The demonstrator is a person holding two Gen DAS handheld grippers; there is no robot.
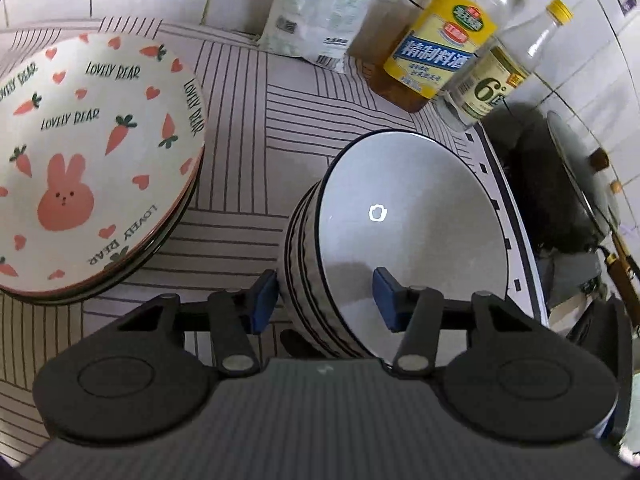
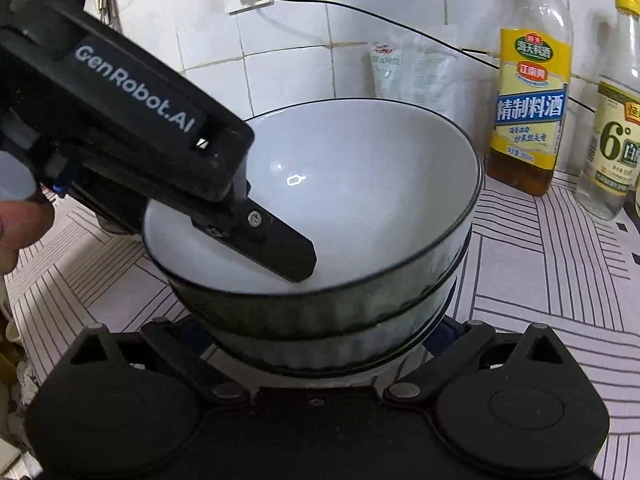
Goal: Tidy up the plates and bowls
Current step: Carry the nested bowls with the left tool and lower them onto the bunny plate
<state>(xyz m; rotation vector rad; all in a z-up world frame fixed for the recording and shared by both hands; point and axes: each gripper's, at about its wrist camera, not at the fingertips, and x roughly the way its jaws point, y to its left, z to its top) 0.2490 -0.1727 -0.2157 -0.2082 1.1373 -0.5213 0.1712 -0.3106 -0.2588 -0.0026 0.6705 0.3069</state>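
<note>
A stack of white bowls (image 1: pixel 408 216) with dark rims and ribbed outsides stands on the striped counter (image 1: pixel 248 120). My left gripper (image 1: pixel 324 300) straddles the stack's near wall, one blue pad (image 1: pixel 264 300) against the outside, the other inside with a small gap to the rim; it is open. From the right wrist view its black finger (image 2: pixel 280 248) reaches into the top bowl (image 2: pixel 360 184). My right gripper (image 2: pixel 320 340) is open wide around the lower part of the stack, its pads beside the walls. A stack of rabbit-and-carrot plates (image 1: pixel 96 152) lies to the left.
A yellow-labelled cooking wine bottle (image 2: pixel 528 108) and a clear vinegar bottle (image 2: pixel 612 140) stand behind the bowls by the tiled wall, beside a plastic bag (image 1: pixel 316 12). A dark pan with a glass lid (image 1: pixel 560 184) sits past the counter's right edge. A hand (image 2: pixel 20 228) shows at left.
</note>
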